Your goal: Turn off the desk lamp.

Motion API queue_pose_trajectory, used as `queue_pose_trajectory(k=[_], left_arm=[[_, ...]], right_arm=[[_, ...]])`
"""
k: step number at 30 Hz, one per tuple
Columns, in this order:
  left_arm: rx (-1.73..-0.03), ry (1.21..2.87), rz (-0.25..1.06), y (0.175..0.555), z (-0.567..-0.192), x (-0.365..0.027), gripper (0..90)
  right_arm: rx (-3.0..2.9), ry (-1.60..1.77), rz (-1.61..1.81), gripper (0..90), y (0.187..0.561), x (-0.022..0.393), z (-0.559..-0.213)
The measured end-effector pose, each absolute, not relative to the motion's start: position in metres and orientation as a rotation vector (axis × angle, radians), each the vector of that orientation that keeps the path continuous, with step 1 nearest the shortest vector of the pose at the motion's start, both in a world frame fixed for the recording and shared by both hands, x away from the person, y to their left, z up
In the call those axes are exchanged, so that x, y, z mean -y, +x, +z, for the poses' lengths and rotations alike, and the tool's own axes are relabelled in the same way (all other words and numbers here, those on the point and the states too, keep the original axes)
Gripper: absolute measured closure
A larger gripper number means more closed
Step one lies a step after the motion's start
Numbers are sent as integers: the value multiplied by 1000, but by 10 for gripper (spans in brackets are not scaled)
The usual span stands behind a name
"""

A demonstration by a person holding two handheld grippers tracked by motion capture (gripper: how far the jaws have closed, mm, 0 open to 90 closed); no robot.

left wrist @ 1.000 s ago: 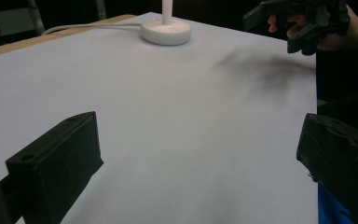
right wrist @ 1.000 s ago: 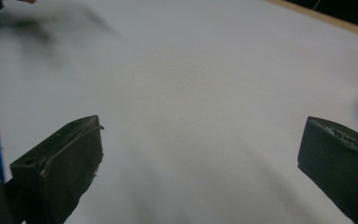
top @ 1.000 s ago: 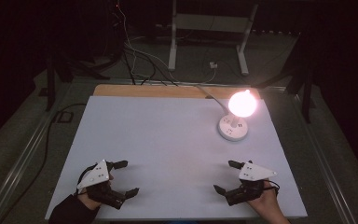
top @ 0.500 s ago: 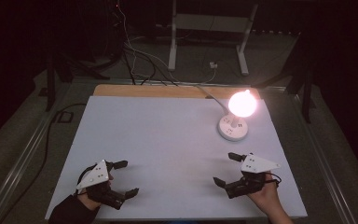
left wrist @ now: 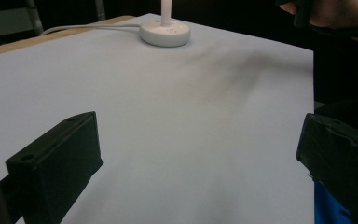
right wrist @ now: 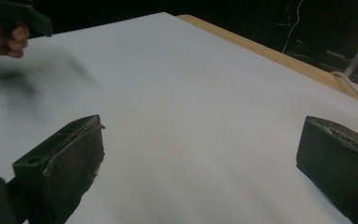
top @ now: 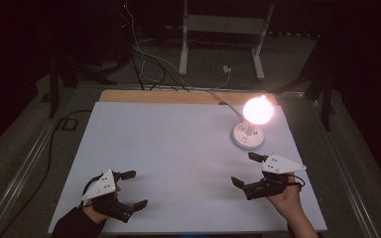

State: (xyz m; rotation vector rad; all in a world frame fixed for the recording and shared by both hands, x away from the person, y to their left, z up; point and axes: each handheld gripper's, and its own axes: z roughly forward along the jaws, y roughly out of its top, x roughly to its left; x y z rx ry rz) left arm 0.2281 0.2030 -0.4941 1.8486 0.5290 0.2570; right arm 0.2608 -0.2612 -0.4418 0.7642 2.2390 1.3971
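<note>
Both hand-held grippers hover low over the near part of the white table (top: 178, 148) with jaws spread wide and nothing between them: the left gripper (top: 132, 189) at the near left corner, the right gripper (top: 246, 169) at the near right, well apart from each other. Just beyond the right gripper stands a lit lamp (top: 257, 111) on a round white base (top: 248, 137), its glowing bulb bright against the dark room. A white cord (top: 223, 101) runs from the base toward the table's far wooden edge (top: 178, 96).
</note>
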Motion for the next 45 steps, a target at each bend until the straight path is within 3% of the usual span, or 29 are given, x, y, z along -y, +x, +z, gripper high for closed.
queue_pose_trajectory(k=[45], left_arm=[[-525, 1844, 254, 228, -494, -203, 4]], right_arm=[[-2101, 1031, 1307, 0, 336, 309, -442]])
